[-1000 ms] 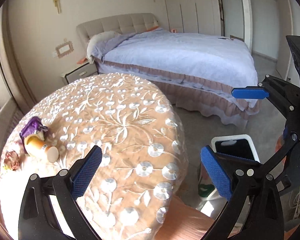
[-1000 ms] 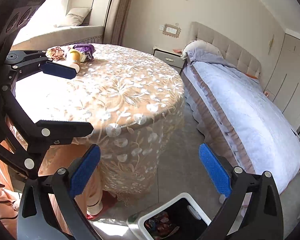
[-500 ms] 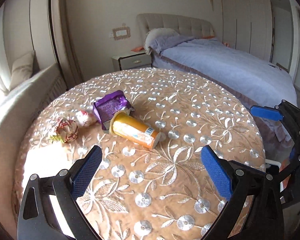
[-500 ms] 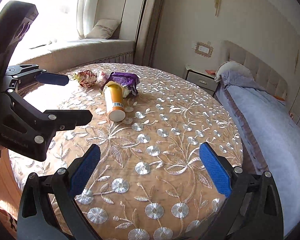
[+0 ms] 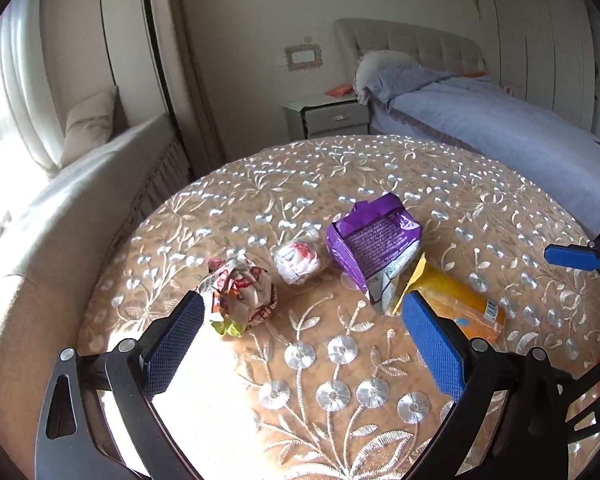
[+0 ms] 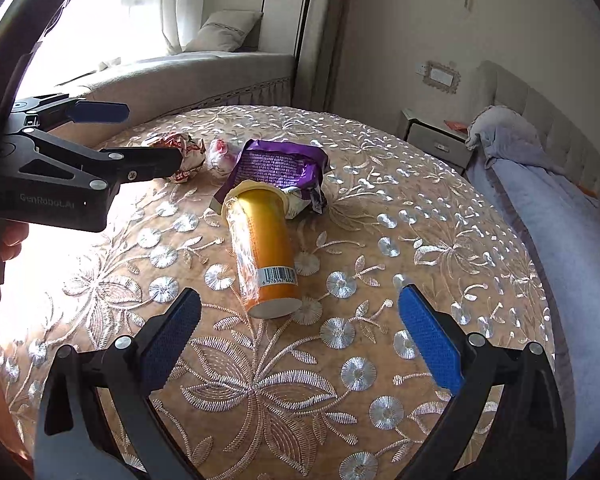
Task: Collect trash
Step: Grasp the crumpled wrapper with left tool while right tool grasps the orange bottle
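Hovering over the table [image 6: 440, 216]; both grippers, left [image 5: 300, 344] and right [image 6: 300, 340], were spread wide, empty. Approach step. Next: right closes across orange cup [image 6: 266, 248] lying mid-table.

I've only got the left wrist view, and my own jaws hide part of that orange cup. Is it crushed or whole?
Observer: Right wrist view shows the orange cup whole, on its side, base toward the right gripper.
Operator: Is that gripper ready?
Observer: Its jaws stand wide open, holding nothing.
Operator: What's at the cup's far end?
Observer: Its rim end lies against the purple wrapper.
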The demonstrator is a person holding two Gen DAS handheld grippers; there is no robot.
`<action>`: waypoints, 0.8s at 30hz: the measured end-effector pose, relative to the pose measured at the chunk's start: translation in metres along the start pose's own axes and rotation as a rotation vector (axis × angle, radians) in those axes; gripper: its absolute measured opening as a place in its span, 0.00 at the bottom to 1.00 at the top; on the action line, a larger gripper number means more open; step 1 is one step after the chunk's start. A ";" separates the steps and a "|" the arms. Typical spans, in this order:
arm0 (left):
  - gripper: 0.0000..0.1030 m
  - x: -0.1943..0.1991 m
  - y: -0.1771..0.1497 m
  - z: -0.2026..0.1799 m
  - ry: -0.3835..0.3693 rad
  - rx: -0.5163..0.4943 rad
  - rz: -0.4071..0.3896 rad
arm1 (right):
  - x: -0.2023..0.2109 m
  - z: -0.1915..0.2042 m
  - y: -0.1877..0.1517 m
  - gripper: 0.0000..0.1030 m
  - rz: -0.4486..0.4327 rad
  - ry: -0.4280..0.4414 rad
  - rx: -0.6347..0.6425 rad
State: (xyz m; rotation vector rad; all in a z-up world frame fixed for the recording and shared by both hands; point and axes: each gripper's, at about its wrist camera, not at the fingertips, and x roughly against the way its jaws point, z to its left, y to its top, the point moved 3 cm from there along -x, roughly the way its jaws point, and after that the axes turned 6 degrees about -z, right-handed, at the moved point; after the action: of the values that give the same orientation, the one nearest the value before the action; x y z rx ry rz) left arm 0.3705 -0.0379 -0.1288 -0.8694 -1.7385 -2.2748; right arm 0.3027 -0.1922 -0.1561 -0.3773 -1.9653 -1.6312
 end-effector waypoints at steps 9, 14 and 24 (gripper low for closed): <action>0.94 -0.060 -0.010 0.046 0.032 -0.015 0.108 | -0.046 0.010 0.016 0.90 0.069 0.057 0.008; 0.88 -0.081 -0.015 0.051 -0.010 -0.013 0.149 | -0.061 0.016 0.016 0.76 0.118 0.078 0.007; 0.53 -0.087 -0.021 0.045 -0.043 -0.017 0.166 | -0.067 0.020 0.012 0.43 0.142 0.104 -0.012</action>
State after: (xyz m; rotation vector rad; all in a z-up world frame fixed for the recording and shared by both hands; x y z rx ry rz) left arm 0.4482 -0.0091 -0.1849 -1.0311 -1.6005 -2.1825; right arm 0.3583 -0.1613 -0.1869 -0.4184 -1.8107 -1.5420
